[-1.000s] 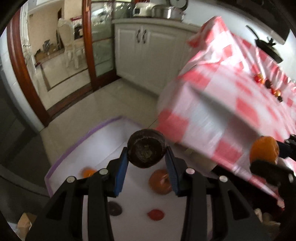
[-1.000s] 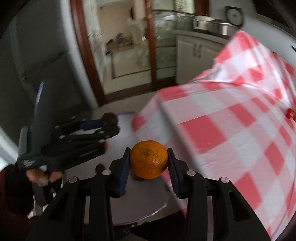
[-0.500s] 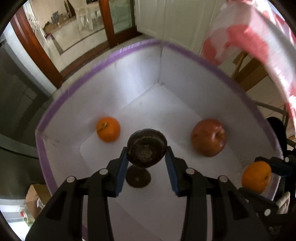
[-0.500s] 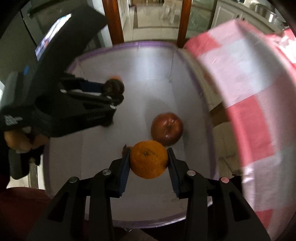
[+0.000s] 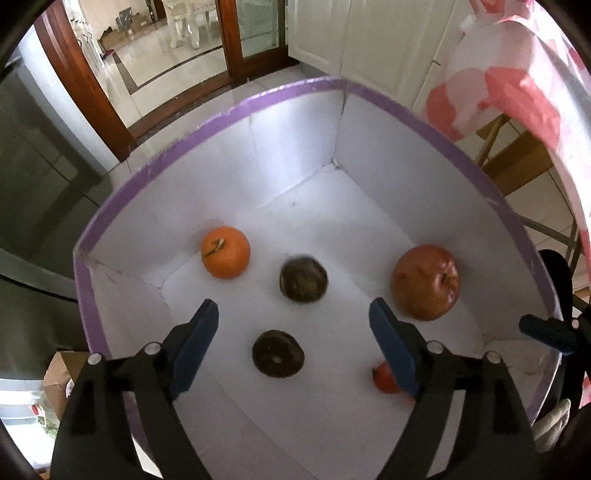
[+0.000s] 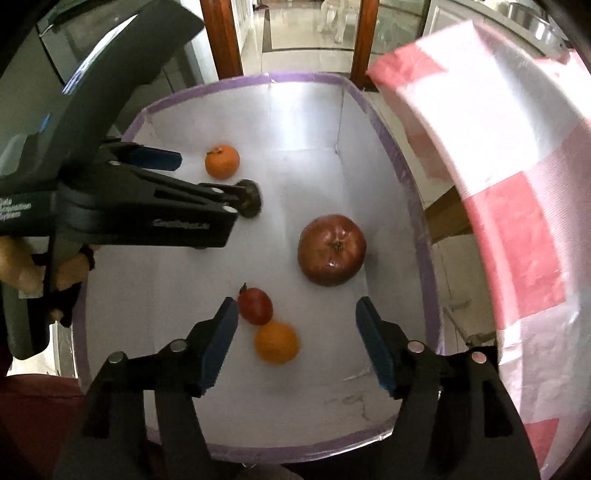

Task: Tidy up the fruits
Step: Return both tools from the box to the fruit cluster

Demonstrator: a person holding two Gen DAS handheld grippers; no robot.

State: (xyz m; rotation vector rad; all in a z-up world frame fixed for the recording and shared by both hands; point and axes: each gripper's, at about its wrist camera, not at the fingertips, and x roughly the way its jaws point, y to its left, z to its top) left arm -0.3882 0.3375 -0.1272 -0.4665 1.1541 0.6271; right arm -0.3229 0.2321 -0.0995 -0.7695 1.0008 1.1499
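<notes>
A white box with a purple rim [image 5: 207, 122] [image 6: 421, 236] holds the fruits. My left gripper [image 5: 293, 317] is open above it; a dark brown fruit [image 5: 303, 280] [image 6: 250, 199] is blurred just beyond its fingers. My right gripper [image 6: 295, 321] is open; an orange [image 6: 277, 342] lies blurred below it beside a small red fruit [image 6: 255, 305] [image 5: 384, 377]. Another orange [image 5: 225, 252] [image 6: 222, 161], a second dark brown fruit [image 5: 277, 353] and a big red apple [image 5: 425, 282] [image 6: 331, 249] rest on the box floor.
A table with a red and white checked cloth [image 6: 517, 192] [image 5: 517, 85] stands right of the box. Tiled floor, wooden door frames [image 5: 77, 74] and white cabinets [image 5: 369, 33] lie beyond. A cardboard box [image 5: 55, 380] sits at lower left.
Both grippers moved from beside the table to over the box and opened. The dark brown fruit left the left gripper and the orange left the right gripper, both dropping into the box.
</notes>
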